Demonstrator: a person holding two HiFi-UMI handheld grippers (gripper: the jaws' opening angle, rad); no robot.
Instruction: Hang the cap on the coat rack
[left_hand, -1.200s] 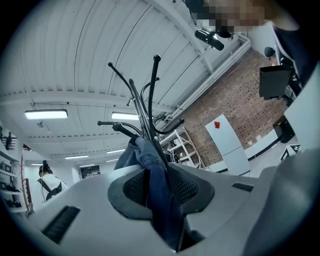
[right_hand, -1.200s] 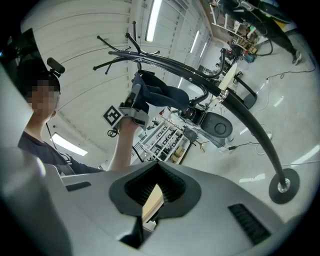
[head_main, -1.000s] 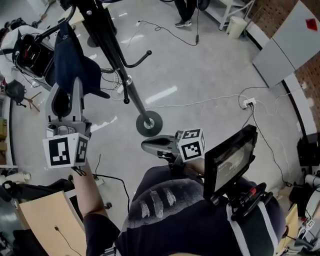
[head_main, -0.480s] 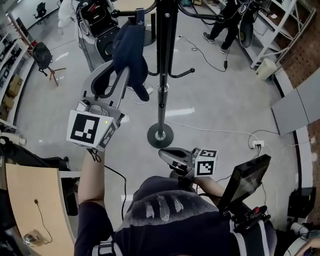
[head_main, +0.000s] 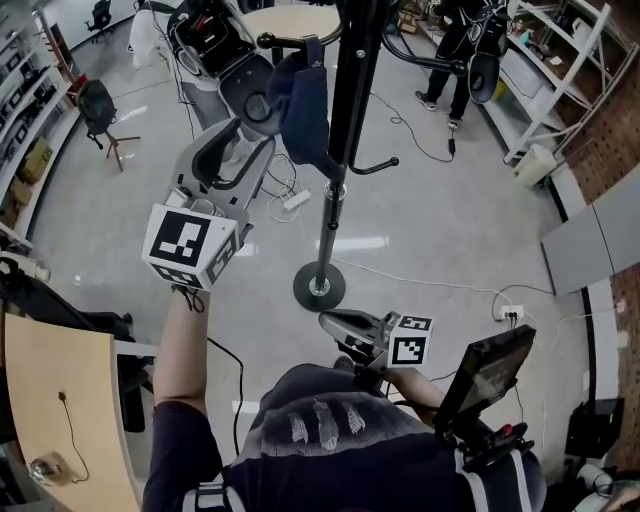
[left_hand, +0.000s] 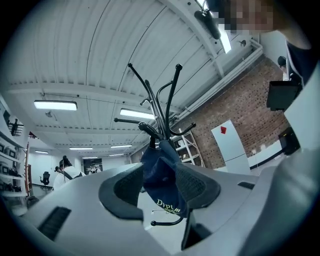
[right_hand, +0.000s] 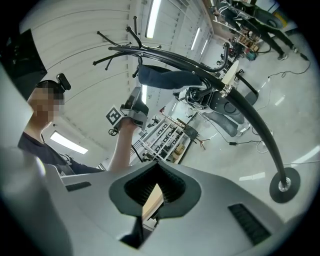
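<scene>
I'm seeing a glossy grey workshop floor (head_main: 450, 230). The cap (head_main: 305, 110) is hanging long-axis down on the rack (head_main: 340, 150), between the left gripper's (left_hand: 160, 185) wide, just-opening jaws. The right gripper (right_hand: 155, 192) is narrow and empty.

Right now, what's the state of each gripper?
Left gripper: open, fingers just opened; the cap hangs on the coat rack, seen between them, not gripped.
Right gripper: shut, holding nothing.

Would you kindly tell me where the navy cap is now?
In the head view the navy cap hangs on the coat rack, just left of its pole, between the jaws of the left tool, which have just been opening.
</scene>
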